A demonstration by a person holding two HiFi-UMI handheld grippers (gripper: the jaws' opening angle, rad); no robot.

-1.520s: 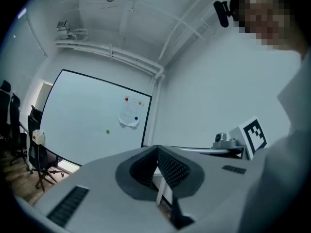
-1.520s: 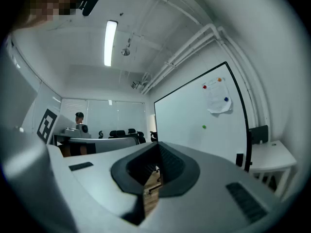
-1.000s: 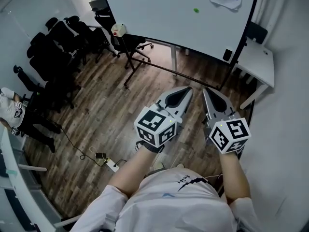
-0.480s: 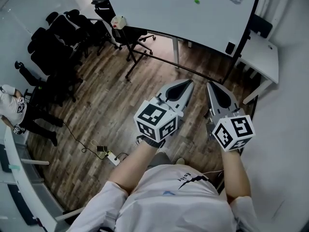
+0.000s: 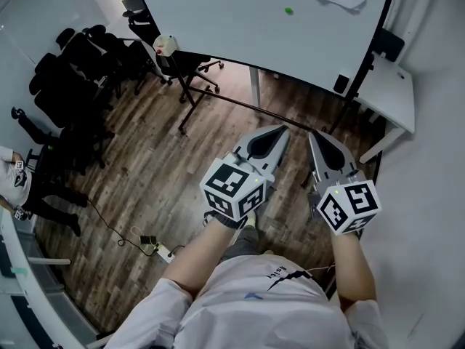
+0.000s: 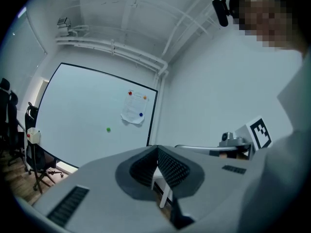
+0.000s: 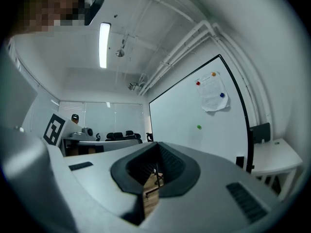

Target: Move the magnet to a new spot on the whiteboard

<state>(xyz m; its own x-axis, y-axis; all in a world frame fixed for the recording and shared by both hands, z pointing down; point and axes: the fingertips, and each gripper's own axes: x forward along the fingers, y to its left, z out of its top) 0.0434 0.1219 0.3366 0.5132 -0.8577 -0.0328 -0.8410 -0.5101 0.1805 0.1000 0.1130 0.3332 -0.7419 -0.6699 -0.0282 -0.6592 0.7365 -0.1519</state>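
Both closed, left gripper [image 5: 280, 131] and right gripper [image 5: 314, 135], far from magnet [image 5: 289, 10].

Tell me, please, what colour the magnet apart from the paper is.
The magnet is green, clearest in the head view.

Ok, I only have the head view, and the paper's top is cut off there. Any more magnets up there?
Observer: Yes, the left gripper view shows a red magnet and an orange magnet at the top corners of the paper.
Operator: Is either tool holding anything?
Observer: No, the left tool and the right tool are both shut, nothing between the jaws.
Operator: Anything overhead?
Observer: White pipes run along the wall above the whiteboard.
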